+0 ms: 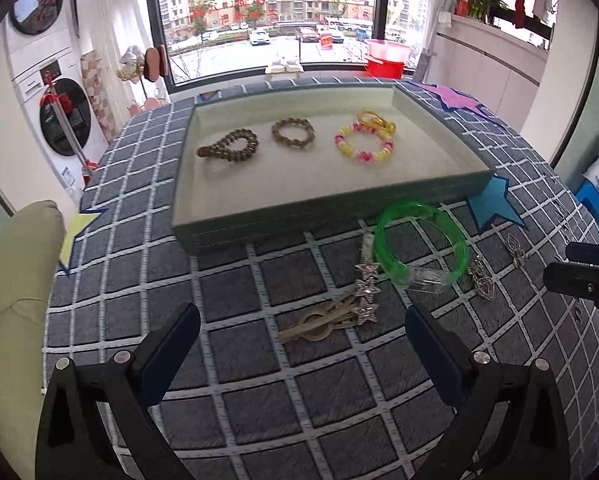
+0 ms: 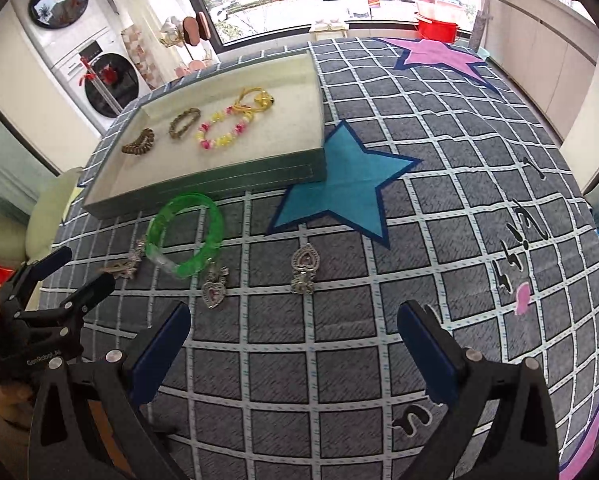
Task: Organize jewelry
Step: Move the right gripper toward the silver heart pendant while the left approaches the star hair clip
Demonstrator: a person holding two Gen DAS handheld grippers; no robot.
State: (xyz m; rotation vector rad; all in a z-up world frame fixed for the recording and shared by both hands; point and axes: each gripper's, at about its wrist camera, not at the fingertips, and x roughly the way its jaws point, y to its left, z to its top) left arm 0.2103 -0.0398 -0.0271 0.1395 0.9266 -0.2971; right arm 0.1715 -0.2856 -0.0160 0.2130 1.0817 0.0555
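A shallow green tray (image 1: 331,210) (image 2: 219,184) with a pale lining holds two brown bead bracelets (image 1: 228,146) (image 1: 292,131), a yellow-pink bead bracelet (image 1: 364,145) (image 2: 223,130) and a gold piece (image 1: 376,120). On the cloth in front lie a green bangle (image 1: 421,240) (image 2: 185,236), a star hair clip (image 1: 366,296), a tan clip (image 1: 319,324), and two heart earrings (image 2: 213,290) (image 2: 304,268). My left gripper (image 1: 303,340) is open and empty, just short of the clips. My right gripper (image 2: 293,340) is open and empty, just short of the earrings.
The table wears a grey checked cloth (image 2: 339,360) with a blue star (image 2: 347,184) and a pink star (image 2: 435,56). A pale cushion (image 1: 15,280) sits at the left edge. A window, washing machines and a red basin (image 1: 385,60) stand beyond.
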